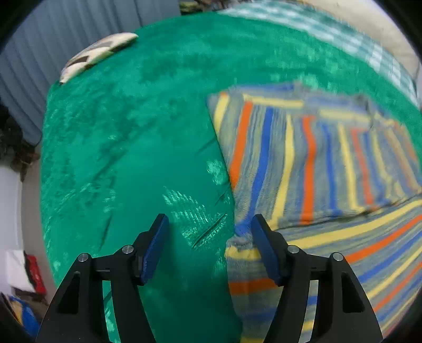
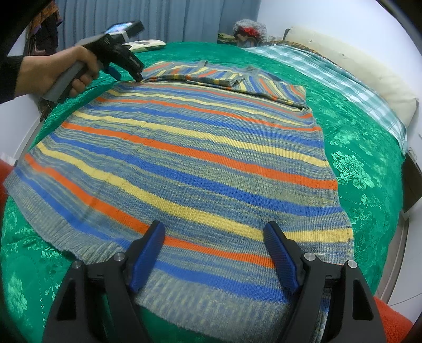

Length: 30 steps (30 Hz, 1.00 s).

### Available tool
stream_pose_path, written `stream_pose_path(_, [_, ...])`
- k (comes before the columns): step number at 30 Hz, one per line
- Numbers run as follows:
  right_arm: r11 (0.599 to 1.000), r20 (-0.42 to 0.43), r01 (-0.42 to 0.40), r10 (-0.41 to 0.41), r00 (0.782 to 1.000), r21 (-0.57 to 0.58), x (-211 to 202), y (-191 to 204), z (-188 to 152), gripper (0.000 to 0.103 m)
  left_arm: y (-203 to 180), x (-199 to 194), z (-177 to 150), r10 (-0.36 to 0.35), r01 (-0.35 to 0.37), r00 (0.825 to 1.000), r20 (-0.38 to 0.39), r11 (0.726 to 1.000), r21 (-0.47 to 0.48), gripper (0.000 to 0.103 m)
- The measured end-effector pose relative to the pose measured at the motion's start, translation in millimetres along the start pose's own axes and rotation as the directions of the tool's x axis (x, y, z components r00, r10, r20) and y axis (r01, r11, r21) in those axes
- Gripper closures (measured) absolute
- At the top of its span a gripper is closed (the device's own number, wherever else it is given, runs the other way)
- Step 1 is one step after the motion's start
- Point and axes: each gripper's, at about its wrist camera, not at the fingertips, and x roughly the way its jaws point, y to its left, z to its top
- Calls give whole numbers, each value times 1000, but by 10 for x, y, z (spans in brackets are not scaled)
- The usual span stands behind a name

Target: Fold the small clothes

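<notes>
A knitted sweater [image 2: 200, 158] with blue, orange, yellow and grey stripes lies flat on a green bedspread [image 2: 364, 147]. Its sleeves are folded across the far chest part. My right gripper [image 2: 213, 232] is open and empty, hovering over the sweater's near hem. My left gripper [image 1: 209, 224] is open and empty at the sweater's [image 1: 311, 163] armpit edge, its right finger over the knit, its left finger over the bedspread [image 1: 132, 132]. In the right wrist view the left gripper [image 2: 132, 75] is held by a hand at the sweater's far left corner.
A cream pillow [image 2: 369, 79] and a checked teal cloth [image 2: 329, 71] lie along the bed's right side. A patterned pillow [image 1: 97, 52] sits at the far end by grey curtains [image 2: 158, 18]. Clutter lies on the floor at left [image 1: 29, 274].
</notes>
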Motion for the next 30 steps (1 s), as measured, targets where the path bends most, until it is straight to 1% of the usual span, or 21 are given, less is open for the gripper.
stream_pose_path(1, [1000,0,1,-1,1000,0,2,2,0,25,-54,-47,26,-9,9,999,32,1000,-5,34])
stream_pose_path(2, [1000,0,0,0,1000,0,2,1,0,25,-72,-156,-2,-29,30,997,70,1000,-7,26])
stream_pose_path(3, [1000,0,0,0,1000,1,2,2,0,25,-100,-204,-41,-41,42,995,87,999,-1,15])
stream_pose_path(5, [1000,-1,1,-1,1000,0,2,4,-1,25,-231,-199,-206,-43,40,996,79,998,50,6])
stream_pose_path(7, [1000,-2,1,-1,1000,-1,2,2,-1,25,-370,30,-456,6,-3,1000,-18,988,152,6])
stream_pose_path(8, [1000,-3,1,-1,1000,-1,3,0,-1,25,-401,98,-562,24,-15,999,-44,984,179,6])
stream_pose_path(10, [1000,-5,-1,1,1000,-1,0,-6,0,25,-323,-49,-702,12,-12,1000,3,991,130,7])
stream_pose_path(11, [1000,-10,-5,5,1000,0,-6,-17,6,25,-275,-131,-730,12,-11,1000,-3,995,99,9])
stream_pose_path(12, [1000,-23,-11,12,1000,3,-22,-33,22,25,-245,-256,-784,0,1,1000,-3,998,69,12])
stream_pose_path(14, [998,-57,-49,51,997,36,-124,-115,93,25,-250,-573,-949,-66,65,997,40,997,40,12])
stream_pose_path(17, [989,-12,-82,84,996,123,-383,-244,143,25,-478,-1012,-1315,-154,147,984,93,986,81,8])
stream_pose_path(18, [987,5,-87,87,996,133,-444,-252,161,25,-640,-1124,-1485,-187,175,978,94,977,118,8])
stream_pose_path(19, [986,15,-95,94,995,134,-460,-245,174,25,-758,-1152,-1563,-199,186,976,92,973,136,8])
stream_pose_path(21, [984,8,-114,114,993,134,-379,-196,170,25,-1034,-1205,-1899,-222,207,973,58,959,192,8])
stream_pose_path(22, [982,-24,-125,130,991,143,-269,-177,137,25,-1222,-1137,-2119,-217,213,976,-5,952,220,8])
stream_pose_path(23, [982,-95,-123,138,986,146,-99,-136,48,24,-1313,-1064,-2245,-207,214,977,-55,950,227,7])
stream_pose_path(24, [988,-93,-106,117,989,113,-57,-87,-13,24,-1404,-1040,-2439,-176,181,984,-43,956,233,5])
stream_pose_path(25, [995,-63,-81,85,994,66,-91,-25,-61,24,-1406,-1137,-2595,-154,137,986,65,968,211,5])
stream_pose_path(26, [998,-62,-53,55,997,31,-110,30,-102,24,-1401,-1164,-2683,-143,122,985,96,973,194,5])
stream_pose_path(27, [999,-50,-42,44,998,29,-144,48,-135,24,-1393,-1165,-2702,-142,123,985,98,976,180,5])
stream_pose_path(30, [1000,-25,-11,12,1000,27,-179,87,-206,23,-1356,-1099,-2609,-170,158,983,62,974,161,1])
